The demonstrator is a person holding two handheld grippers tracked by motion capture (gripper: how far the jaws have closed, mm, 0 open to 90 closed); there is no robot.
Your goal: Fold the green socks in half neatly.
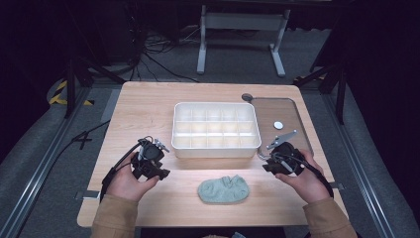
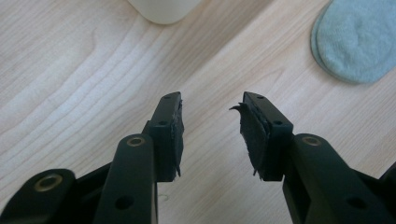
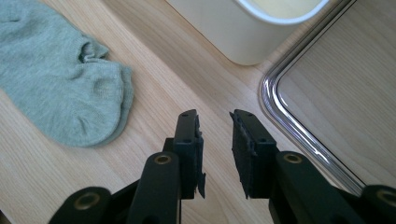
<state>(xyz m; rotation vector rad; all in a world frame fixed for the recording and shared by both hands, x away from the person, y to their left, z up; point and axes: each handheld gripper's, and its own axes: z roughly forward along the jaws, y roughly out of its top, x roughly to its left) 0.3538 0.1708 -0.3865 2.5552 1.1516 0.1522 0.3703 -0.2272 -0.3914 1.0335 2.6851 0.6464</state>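
Nearest the high camera, two tan sleeves come in from the bottom edge, each hand holding a gripper over the wooden surface (image 1: 143,104). Between and slightly below them lies a pale green sock (image 1: 224,189), flat on the wood near the front edge. A white divided bin (image 1: 216,130) sits behind the sock, in the middle of the surface, and a clear lid (image 1: 278,115) lies just to its right with a small white disc (image 1: 278,125) on it. At the left, the left gripper (image 1: 159,145) hovers near the bin's front left corner; at the right, the right gripper (image 1: 281,139) hangs over the lid's front edge.

From the left gripper view, the left gripper (image 2: 212,103) has its jaws parted with bare wood between them, grasping nothing. One corner of the bin (image 2: 163,9) shows at the top, and the sock (image 2: 357,39) lies off to the upper right, well apart from the pads.

From the right gripper view, the right gripper (image 3: 215,116) is likewise released, a narrow gap of wood between its pads. Here the sock (image 3: 60,84) spreads to the upper left, the bin (image 3: 247,28) stands ahead, and the lid's shiny rim (image 3: 289,116) runs just to the right.
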